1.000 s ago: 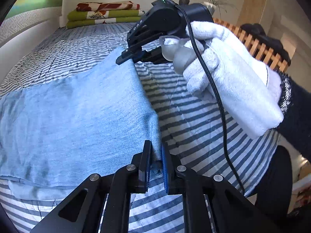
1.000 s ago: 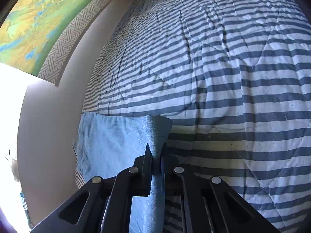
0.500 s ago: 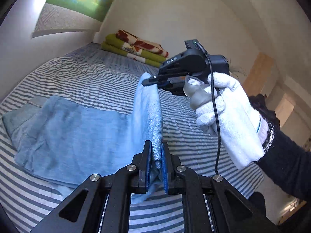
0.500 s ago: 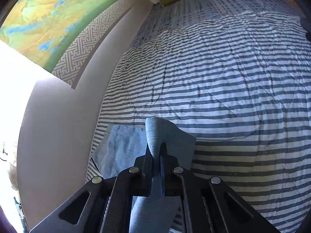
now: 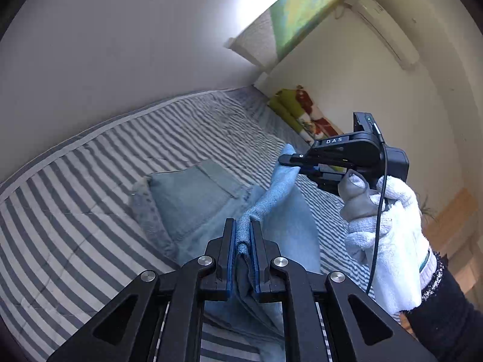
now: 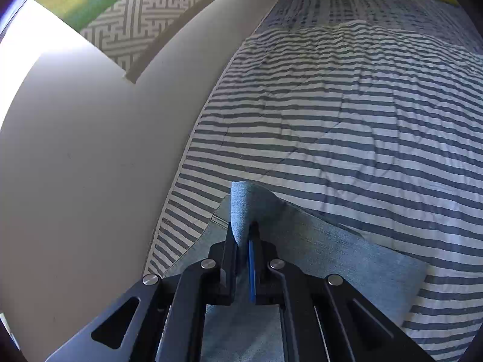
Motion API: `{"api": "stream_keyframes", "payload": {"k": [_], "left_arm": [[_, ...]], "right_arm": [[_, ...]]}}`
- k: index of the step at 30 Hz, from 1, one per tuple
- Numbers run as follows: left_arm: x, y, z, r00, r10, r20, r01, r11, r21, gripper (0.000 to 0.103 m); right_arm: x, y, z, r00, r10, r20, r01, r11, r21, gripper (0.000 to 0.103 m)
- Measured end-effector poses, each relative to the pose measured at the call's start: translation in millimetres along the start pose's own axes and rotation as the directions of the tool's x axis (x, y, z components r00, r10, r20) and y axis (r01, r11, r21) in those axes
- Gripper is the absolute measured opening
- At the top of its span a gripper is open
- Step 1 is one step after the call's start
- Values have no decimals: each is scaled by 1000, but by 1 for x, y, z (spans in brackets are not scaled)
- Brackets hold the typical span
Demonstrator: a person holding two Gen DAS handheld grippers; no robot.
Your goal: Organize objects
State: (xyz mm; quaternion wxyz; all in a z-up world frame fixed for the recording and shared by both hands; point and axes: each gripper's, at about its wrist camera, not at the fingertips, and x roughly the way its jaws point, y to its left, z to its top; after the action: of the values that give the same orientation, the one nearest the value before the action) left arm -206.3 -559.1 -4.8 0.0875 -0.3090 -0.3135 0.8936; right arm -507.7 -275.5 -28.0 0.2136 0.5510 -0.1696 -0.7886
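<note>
A: Left gripper (image 5: 242, 235), its fingers (image 5: 230, 241) clamped on a bunched edge of the jeans (image 5: 193, 199). The rest is on the striped bed (image 5: 75, 205), back pocket up, at about 10 o'clock from that grip.

B: How does it handle?

A: Soft denim, limp, some weight by the look of it. It drapes and sags between the two grips. Not fragile and not slippery. I'd hold hems or the folded edge, as now; a single layer would probably peel out of the stack.

B: Right side?

A: Right gripper (image 5: 297, 166) at 2 o'clock in the left wrist view, held in a white-gloved hand (image 5: 389, 241). Fingers (image 6: 232, 256) shut on the other corner, cloth poking up between them.

B: Room to move?

A: Wall (image 6: 84, 166) close on the left, running along the bed edge. Wide clear quilt from 12 to 3 o'clock. Folded blankets (image 5: 305, 114) at the far end, well apart. Cable (image 5: 381, 211) hangs by the glove and could snag the fabric.
</note>
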Motion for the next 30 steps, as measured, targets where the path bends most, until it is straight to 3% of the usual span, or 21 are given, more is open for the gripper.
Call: {"api": "stream_keyframes", "payload": {"k": [4, 9, 12, 18, 22, 25, 30], "left_arm": [[9, 45, 6, 1000, 24, -10, -25, 996, -89, 9], [18, 73, 8, 997, 70, -29, -73, 989, -128, 9], [22, 80, 8, 996, 86, -36, -90, 987, -134, 9], [31, 83, 4, 990, 131, -46, -136, 982, -131, 9], [29, 82, 1, 991, 131, -40, -136, 980, -146, 9], [33, 73, 2, 989, 144, -31, -147, 979, -140, 9], [40, 72, 5, 985, 172, -27, -174, 976, -131, 9]], "right_arm": [[44, 21, 4, 999, -16, -35, 15, 999, -39, 5], [86, 29, 4, 995, -56, -79, 51, 996, -67, 6], [98, 27, 6, 993, -59, -99, 51, 995, -83, 12], [75, 18, 16, 993, 39, -110, -47, 996, -73, 23], [28, 5, 23, 995, 95, -14, -96, 991, -94, 32], [10, 0, 6, 999, 35, -2, -34, 974, -223, 32], [22, -4, -39, 997, -73, -35, 51, 904, -425, 32]]}}
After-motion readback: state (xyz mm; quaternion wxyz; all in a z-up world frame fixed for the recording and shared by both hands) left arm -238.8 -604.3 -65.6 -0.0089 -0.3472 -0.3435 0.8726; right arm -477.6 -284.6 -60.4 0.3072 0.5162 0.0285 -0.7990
